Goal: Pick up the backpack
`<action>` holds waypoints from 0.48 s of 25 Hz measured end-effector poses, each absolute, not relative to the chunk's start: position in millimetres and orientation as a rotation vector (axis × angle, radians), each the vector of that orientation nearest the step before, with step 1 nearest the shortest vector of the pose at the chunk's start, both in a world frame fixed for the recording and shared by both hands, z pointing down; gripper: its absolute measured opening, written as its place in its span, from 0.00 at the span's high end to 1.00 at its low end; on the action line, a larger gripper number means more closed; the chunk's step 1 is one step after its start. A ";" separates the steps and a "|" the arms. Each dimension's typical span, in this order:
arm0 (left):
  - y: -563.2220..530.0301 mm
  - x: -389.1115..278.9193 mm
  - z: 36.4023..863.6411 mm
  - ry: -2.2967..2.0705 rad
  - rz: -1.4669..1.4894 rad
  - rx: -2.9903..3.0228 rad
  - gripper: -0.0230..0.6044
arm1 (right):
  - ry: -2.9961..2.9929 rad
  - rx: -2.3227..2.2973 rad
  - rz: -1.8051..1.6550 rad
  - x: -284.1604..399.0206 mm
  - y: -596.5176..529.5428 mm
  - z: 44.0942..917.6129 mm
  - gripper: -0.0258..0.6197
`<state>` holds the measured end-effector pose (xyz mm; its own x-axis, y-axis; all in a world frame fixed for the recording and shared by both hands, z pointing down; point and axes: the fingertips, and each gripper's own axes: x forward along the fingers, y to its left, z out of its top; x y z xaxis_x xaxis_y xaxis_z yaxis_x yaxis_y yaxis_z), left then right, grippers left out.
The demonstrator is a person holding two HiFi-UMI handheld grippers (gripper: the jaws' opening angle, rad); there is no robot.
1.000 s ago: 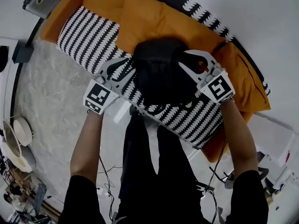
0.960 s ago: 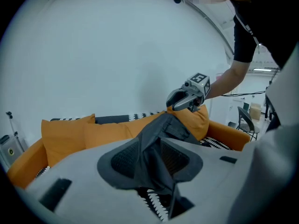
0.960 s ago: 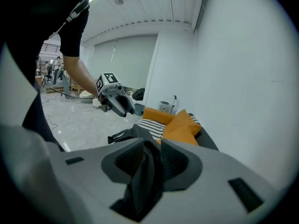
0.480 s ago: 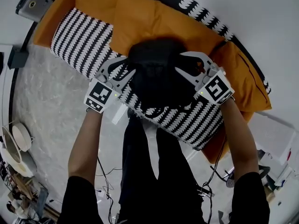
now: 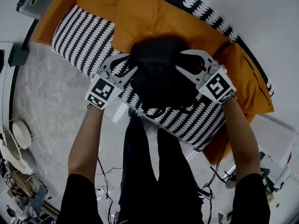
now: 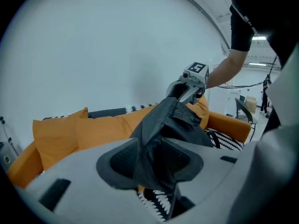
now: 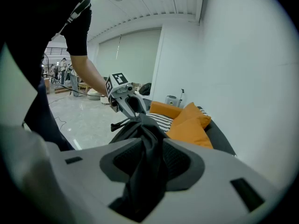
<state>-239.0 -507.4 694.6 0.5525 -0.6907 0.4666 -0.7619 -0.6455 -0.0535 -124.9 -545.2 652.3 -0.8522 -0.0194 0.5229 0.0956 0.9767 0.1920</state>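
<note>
**Backpack on the sofa, both grippers let go**

The black backpack [image 5: 159,76] sits on the striped sofa seat [image 5: 79,36], in front of an orange cushion [image 5: 145,17]. The left gripper [image 5: 124,65] and the right gripper [image 5: 186,62] flank it, one at each side. Both sets of jaws have just been opening and now stand apart, released, with a fold of backpack fabric lying between them, unpinched

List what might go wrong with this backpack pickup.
The left tongs and right tongs have just been opening, with only loose backpack fabric between them; lifted now, it would likely slip out. The backpack sits near the sofa's front edge and might tumble to the floor.
</note>
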 end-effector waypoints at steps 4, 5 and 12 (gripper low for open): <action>-512.6 -238.7 696.5 -1.235 0.704 2.645 0.74 | -2.562 -0.058 -0.309 -127.3 -545.6 654.1 0.74; -513.3 -238.6 697.5 -1.232 0.709 2.648 0.74 | -2.558 -0.061 -0.316 -127.9 -545.0 654.8 0.74; -517.4 -232.8 703.9 -1.215 0.721 2.649 0.77 | -2.538 -0.057 -0.332 -127.9 -545.6 658.3 0.78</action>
<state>-232.8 -517.4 703.9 0.5591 -0.6774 0.4780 -0.7442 -0.6642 -0.0709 -127.9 -545.6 658.3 -0.8348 -0.0305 0.5498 0.1121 0.9682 0.2239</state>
